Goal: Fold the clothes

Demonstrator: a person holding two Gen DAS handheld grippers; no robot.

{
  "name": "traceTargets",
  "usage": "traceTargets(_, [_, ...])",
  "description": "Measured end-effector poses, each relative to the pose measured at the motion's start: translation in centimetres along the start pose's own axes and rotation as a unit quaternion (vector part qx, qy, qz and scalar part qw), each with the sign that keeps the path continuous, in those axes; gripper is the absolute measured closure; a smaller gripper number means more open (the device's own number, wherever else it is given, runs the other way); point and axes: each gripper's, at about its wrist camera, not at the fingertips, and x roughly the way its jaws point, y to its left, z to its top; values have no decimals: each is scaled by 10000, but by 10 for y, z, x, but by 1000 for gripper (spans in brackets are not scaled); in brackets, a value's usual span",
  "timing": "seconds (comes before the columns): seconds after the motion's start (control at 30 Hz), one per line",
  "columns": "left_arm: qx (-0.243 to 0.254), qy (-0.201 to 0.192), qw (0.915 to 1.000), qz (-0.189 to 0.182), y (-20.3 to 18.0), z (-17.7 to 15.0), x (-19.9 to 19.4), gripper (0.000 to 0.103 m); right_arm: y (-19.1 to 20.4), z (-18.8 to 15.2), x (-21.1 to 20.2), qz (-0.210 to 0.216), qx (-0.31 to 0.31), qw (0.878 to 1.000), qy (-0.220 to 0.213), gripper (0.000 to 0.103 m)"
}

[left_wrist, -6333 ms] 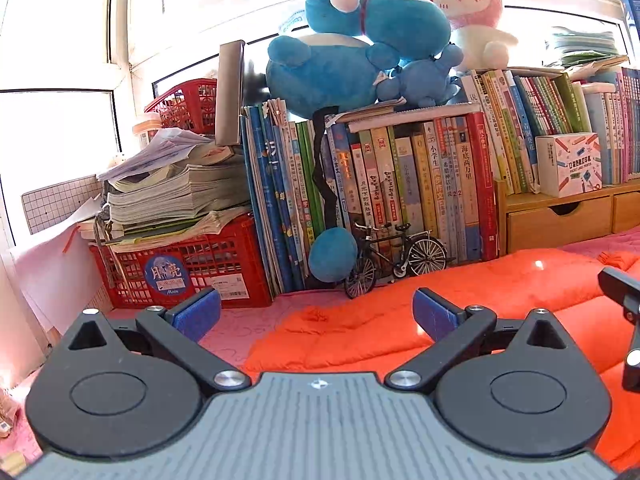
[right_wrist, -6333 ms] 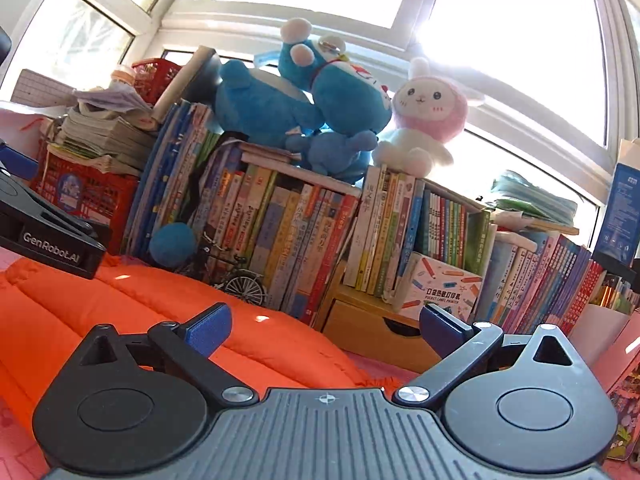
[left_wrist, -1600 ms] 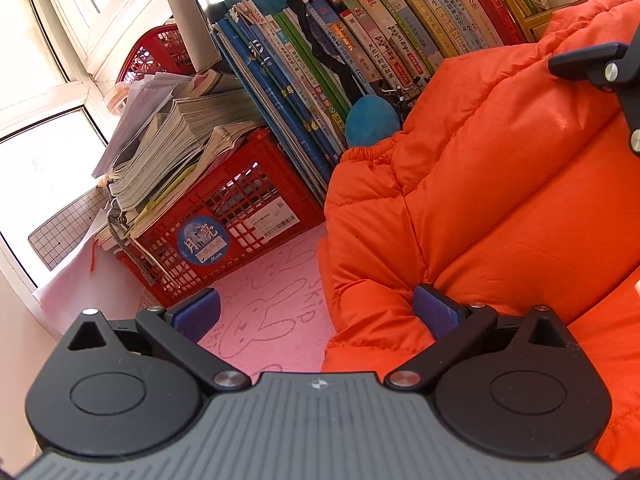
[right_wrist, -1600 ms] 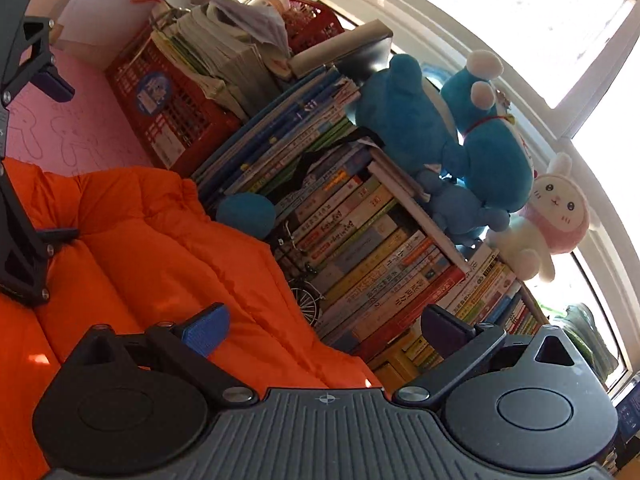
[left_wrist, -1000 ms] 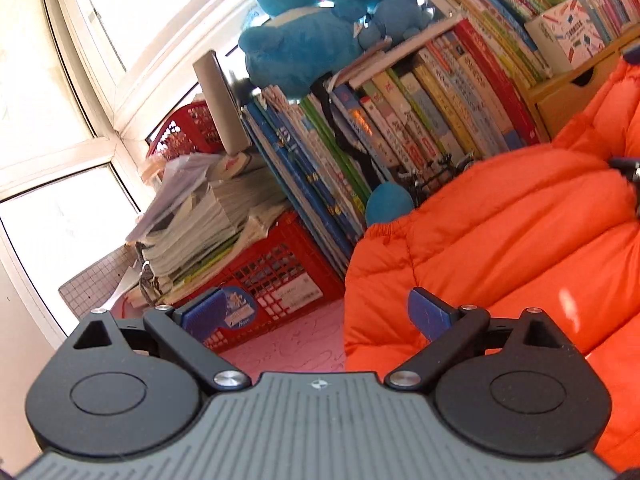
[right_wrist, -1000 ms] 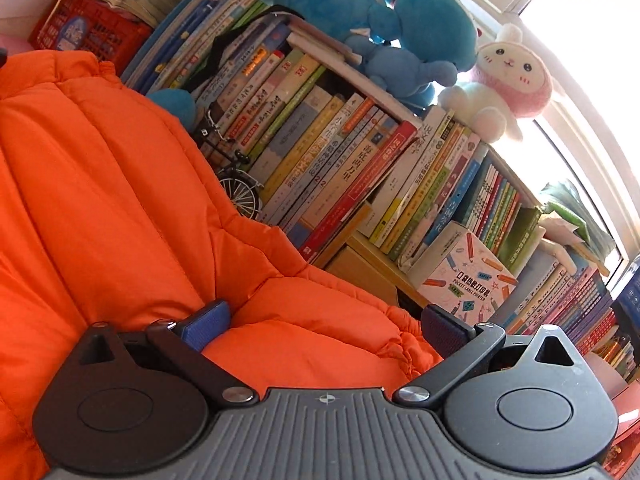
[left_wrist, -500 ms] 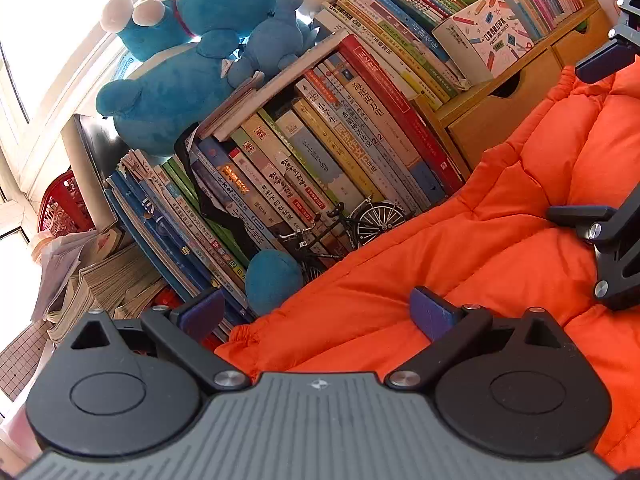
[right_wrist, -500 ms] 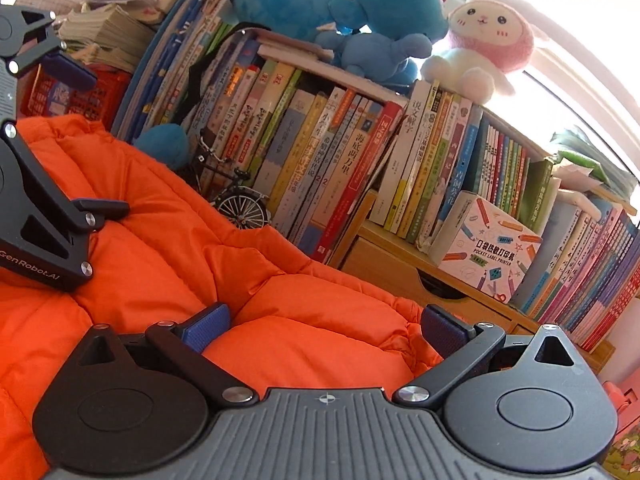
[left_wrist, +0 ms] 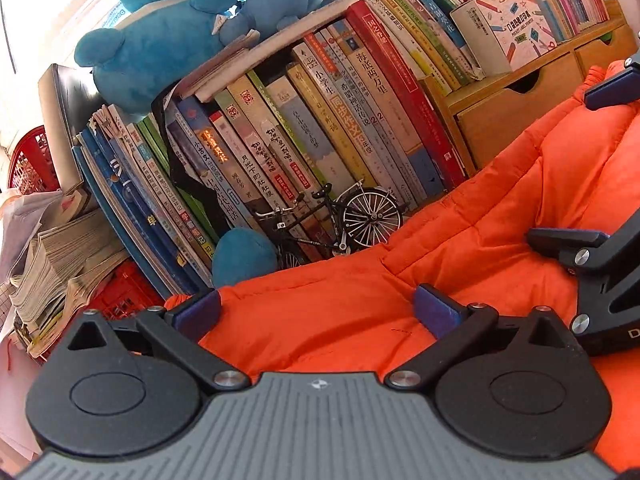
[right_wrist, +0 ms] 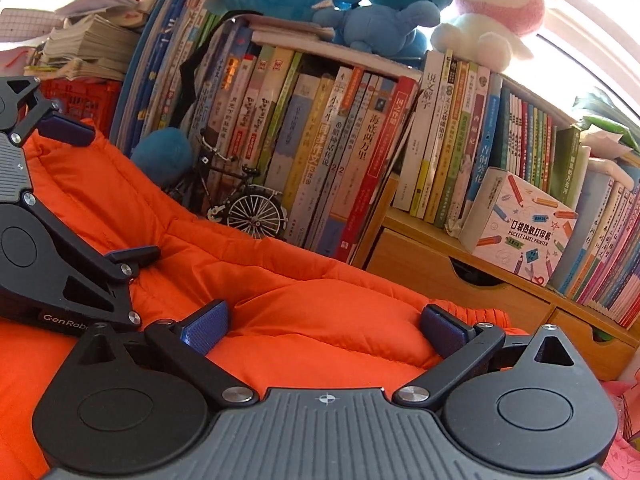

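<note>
Jacket (left_wrist: 460,264), orange, puffy, lying before books (left_wrist: 320,128): unfolded, folding apparently barely begun. Left tool (left_wrist: 316,308) and right tool (right_wrist: 324,330) over jacket, both spread, gripping nothing.

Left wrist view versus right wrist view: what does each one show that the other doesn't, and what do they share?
Only the left wrist view shows the right gripper, jaws open over the orange puffer jacket.

Only the right wrist view shows the left gripper, also open, plus the pink-hooded plush on top of the books.

Both show the jacket, the model bicycle, the blue plush toys, the row of books, the label printer box and the wooden drawers.
</note>
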Motion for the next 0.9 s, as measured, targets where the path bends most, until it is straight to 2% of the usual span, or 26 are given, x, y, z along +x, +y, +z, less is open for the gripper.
traceTargets(0.1, [234, 10, 9996, 124, -8, -3, 2, 0, 9, -3, 6, -59, -345, 9993, 114, 1])
traceTargets(0.3, [352, -33, 9987, 364, -11, -8, 5, 0, 8, -7, 15, -64, -412, 9987, 302, 1])
traceTargets(0.43, [280, 55, 9975, 651, -4, -9, 11, 0, 4, -8, 16, -197, -424, 9984, 305, 1])
traceTargets(0.6, [64, 372, 9931, 1109, 22, -19, 25, 0, -14, -12, 15, -382, -359, 9982, 291, 1])
traceTargets(0.7, [-312, 798, 9906, 1067, 49, -25, 39, 0, -32, -15, 16, -560, -208, 9974, 401, 1])
traceTargets(0.77, [-261, 874, 9895, 1121, 56, -30, 42, 0, -45, -19, 18, -684, -103, 9963, 509, 1])
traceTargets(0.9, [-426, 1047, 9897, 881, 64, -33, 46, 0, -71, -28, 22, -853, 174, 9932, 770, 1])
